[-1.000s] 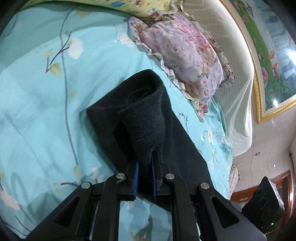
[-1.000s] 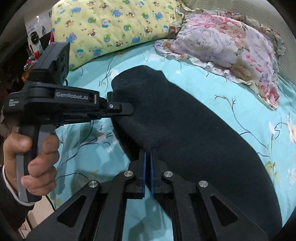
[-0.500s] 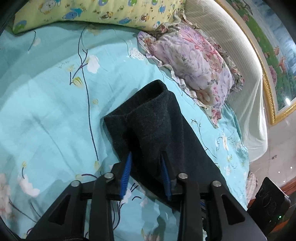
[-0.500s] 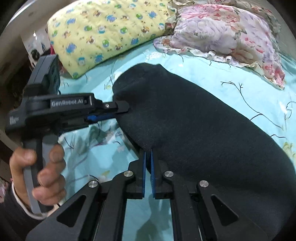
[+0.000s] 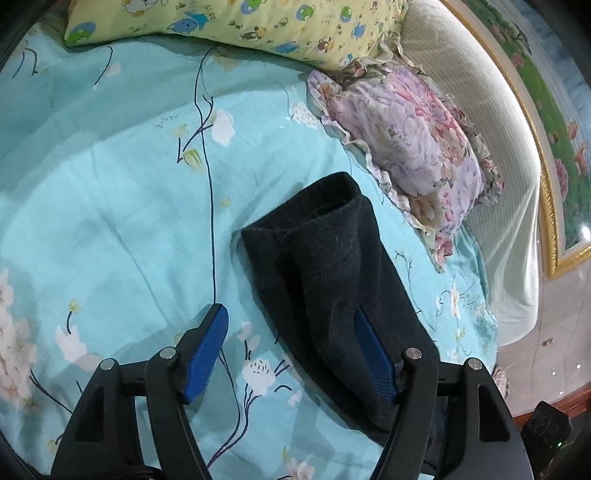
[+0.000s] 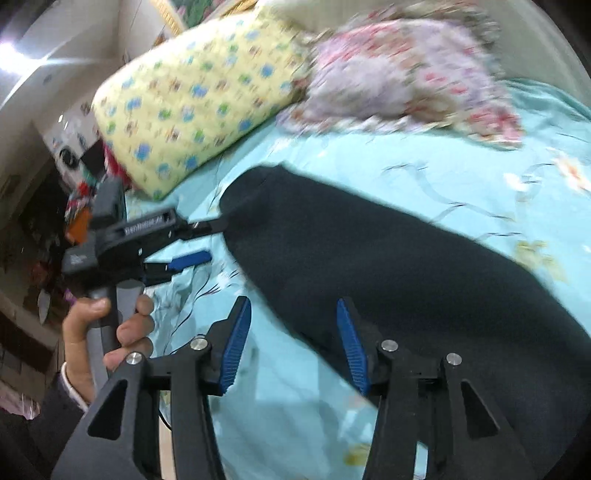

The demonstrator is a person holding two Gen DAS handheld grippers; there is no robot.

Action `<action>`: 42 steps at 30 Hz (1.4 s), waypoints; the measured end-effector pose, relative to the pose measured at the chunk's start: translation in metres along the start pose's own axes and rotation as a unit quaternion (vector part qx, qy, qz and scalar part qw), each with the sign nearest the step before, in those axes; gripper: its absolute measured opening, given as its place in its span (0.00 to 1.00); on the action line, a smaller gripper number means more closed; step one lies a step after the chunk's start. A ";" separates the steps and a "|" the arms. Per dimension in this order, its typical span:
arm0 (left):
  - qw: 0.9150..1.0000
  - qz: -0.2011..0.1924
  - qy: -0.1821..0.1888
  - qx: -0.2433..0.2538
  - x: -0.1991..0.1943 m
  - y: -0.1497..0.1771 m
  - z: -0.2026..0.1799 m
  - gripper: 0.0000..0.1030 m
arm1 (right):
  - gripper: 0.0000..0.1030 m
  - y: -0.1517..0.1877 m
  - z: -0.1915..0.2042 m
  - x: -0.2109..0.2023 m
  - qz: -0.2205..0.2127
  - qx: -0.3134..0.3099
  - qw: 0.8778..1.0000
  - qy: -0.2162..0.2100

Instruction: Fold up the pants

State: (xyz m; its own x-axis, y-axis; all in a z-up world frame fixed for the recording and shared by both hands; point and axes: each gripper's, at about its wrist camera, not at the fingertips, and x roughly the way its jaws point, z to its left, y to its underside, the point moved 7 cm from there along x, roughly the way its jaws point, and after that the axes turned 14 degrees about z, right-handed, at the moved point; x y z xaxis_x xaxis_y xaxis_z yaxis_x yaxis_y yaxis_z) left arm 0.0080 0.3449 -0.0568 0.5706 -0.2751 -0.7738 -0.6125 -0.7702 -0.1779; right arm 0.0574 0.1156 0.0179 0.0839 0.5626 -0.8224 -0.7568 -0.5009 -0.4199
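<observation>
Dark fleece pants (image 5: pixel 325 258), folded over, lie on the teal floral bedsheet (image 5: pixel 110 203). My left gripper (image 5: pixel 290 312) hovers over their near end. Its jaws are opening; the right pad (image 5: pixel 373 354) lies alongside the fabric and the left one hangs over bare sheet, neither pressing. In the right wrist view the pants (image 6: pixel 369 251) stretch away to the right. My right gripper (image 6: pixel 292 302) is over their near edge, jaws opening, with a corner of fabric between the pads but not gripped. The left gripper (image 6: pixel 214 239), held by a hand (image 6: pixel 110 332), has its jaws apart at the pants' left end.
A yellow cartoon-print pillow (image 5: pixel 258 22) and a floral ruffled pillow (image 5: pixel 406 140) lie at the head of the bed, just beyond the pants. A padded headboard (image 5: pixel 480 129) curves behind them. Bedside clutter (image 6: pixel 74 192) stands past the bed's left edge.
Both grippers were shut on the pants' edge and have now let go, jaws spreading. The right gripper has pulled back and rolled; the pants have settled flat on the bed.
</observation>
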 end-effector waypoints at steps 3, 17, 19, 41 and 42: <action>1.000 0.005 -0.002 0.002 0.004 0.002 -0.004 0.71 | 0.48 0.005 -0.036 -0.026 -0.021 0.043 0.999 0.008; 0.999 0.035 -0.025 0.018 0.034 -0.012 -0.020 0.73 | 0.48 -0.062 -0.153 -0.009 0.011 0.130 0.991 0.030; 0.999 0.038 -0.026 0.021 0.036 -0.014 -0.021 0.73 | 0.48 -0.067 -0.159 0.012 0.042 0.118 0.991 0.043; 0.998 0.034 -0.024 0.049 0.052 -0.032 -0.028 0.71 | 0.38 -0.078 -0.115 0.090 0.177 0.000 0.983 -0.036; 0.998 0.030 -0.024 0.051 0.052 -0.032 -0.029 0.69 | 0.27 -0.078 -0.113 0.092 0.182 -0.001 0.982 -0.041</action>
State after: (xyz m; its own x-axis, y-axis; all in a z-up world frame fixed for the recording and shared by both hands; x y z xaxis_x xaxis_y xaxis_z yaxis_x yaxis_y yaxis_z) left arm 0.0733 0.3390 -0.0737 0.5053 -0.2898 -0.8128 -0.6989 -0.6899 -0.1886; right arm 0.1970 0.1321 -0.0680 -0.2450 0.3969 -0.8845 -0.7257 -0.6801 -0.1041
